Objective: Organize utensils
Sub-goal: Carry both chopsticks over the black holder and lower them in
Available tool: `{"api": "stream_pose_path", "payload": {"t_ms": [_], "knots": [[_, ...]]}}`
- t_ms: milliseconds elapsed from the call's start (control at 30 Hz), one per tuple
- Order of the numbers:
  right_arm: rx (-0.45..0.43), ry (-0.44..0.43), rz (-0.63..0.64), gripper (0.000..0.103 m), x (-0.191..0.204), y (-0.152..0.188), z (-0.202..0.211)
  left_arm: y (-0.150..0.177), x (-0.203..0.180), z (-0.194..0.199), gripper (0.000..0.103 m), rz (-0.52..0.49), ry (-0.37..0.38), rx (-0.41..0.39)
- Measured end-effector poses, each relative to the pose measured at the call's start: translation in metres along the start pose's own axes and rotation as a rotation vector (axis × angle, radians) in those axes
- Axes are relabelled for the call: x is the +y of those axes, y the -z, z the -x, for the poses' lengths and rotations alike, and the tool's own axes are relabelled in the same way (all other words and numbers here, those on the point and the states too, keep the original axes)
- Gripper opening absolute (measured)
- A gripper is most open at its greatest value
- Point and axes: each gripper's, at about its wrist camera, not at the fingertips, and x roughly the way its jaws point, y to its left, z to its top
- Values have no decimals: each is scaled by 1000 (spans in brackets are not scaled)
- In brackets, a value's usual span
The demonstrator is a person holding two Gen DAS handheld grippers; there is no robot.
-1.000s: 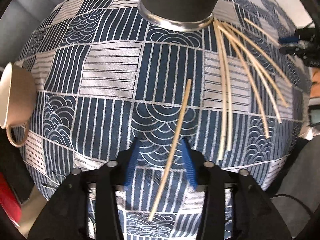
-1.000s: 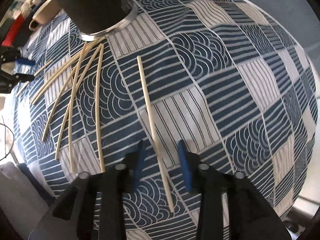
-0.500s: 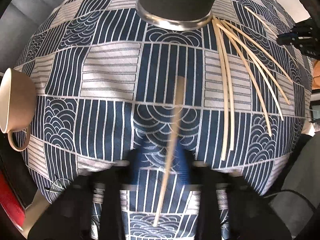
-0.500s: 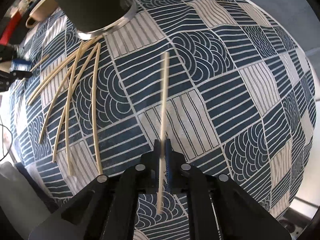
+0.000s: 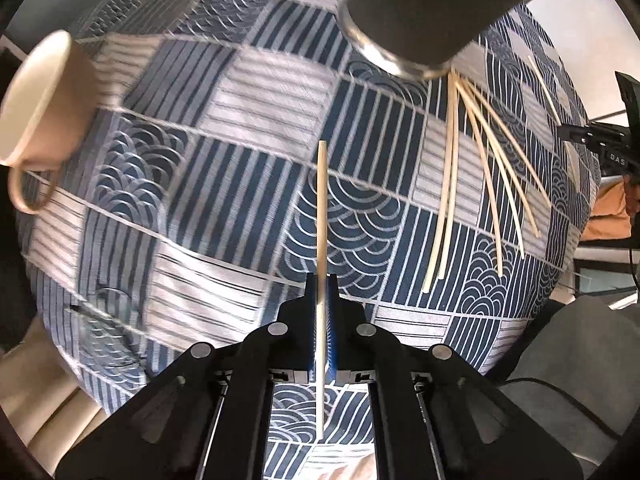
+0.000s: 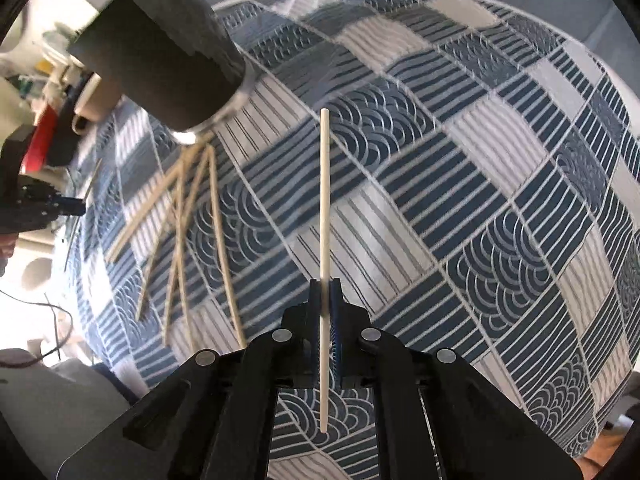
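In the left wrist view, the left gripper (image 5: 320,300) has its blue fingers (image 5: 331,320) pinching a pale chopstick (image 5: 321,216), lifted above the patterned cloth (image 5: 240,120) on the bench. Its long axis runs straight along the fingers, one end pointing forward toward the dark cylindrical holder (image 5: 432,12), the other trailing back between the gripper's arms. To the right, a fan of loose chopsticks (image 5: 480,168) lies flat on the cloth, their far ends gathered at the holder's metal base and the near ends splayed apart. A cream cup (image 5: 36,96) sits at the cloth's left edge (handle toward the camera). In the right wrist view, the right gripper (image 6: 325,300) likewise has its fingers (image 6: 337,320) clamped on a second chopstick (image 6: 325,208), held off the cloth (image 6: 480,200) and pointing straight ahead, well apart from the holder (image 6: 160,52) at upper left. The loose chopsticks (image 6: 188,232) spread out below that holder, left of the held one.
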Motion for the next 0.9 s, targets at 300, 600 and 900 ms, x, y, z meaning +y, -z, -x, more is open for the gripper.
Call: {"api": "stream_pose_path", "payload": {"t_ms": [300, 600, 900], "knots": [[-115, -22, 42, 5, 25, -40, 41, -31, -14, 51, 5, -29, -95, -78], [-263, -42, 78, 5, 48, -81, 81, -65, -26, 99, 5, -70, -125, -174], [-332, -40, 163, 5, 73, -124, 114, -104, -45, 154, 5, -118, -151, -299]]}}
